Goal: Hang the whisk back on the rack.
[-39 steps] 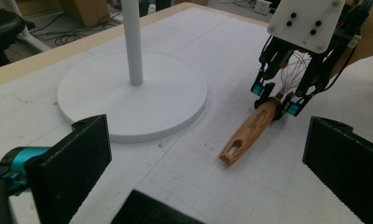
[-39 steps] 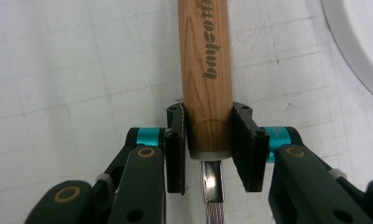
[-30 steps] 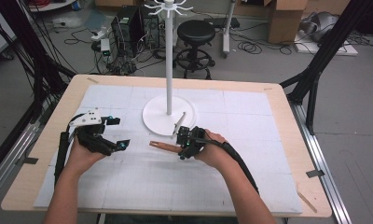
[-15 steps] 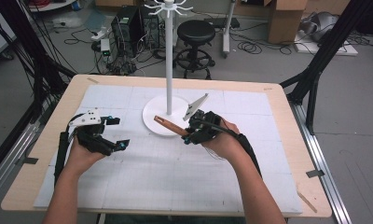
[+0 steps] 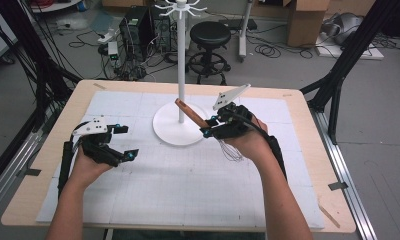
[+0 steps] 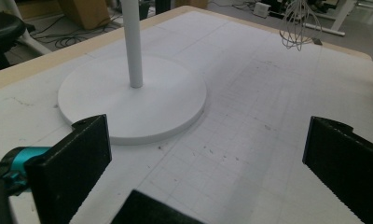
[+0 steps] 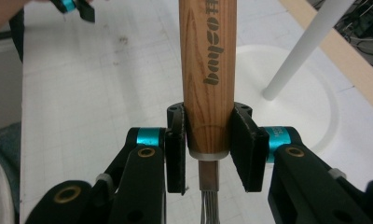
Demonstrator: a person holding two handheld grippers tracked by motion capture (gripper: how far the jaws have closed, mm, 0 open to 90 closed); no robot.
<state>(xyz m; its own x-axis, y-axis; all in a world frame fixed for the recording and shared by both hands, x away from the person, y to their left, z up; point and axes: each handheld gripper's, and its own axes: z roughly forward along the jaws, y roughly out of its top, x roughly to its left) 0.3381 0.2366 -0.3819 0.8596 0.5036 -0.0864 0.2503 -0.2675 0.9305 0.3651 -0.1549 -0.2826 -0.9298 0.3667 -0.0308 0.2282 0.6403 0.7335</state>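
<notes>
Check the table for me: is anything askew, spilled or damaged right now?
Nothing stands out. The right gripper holds the whisk squarely by its wooden handle, the white stand is upright on its base, and the left gripper rests open.

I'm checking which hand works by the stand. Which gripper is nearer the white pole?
Right. The right gripper, holding the whisk, is over the base edge beside the white pole; the left gripper rests well off to the pole's left.
</notes>
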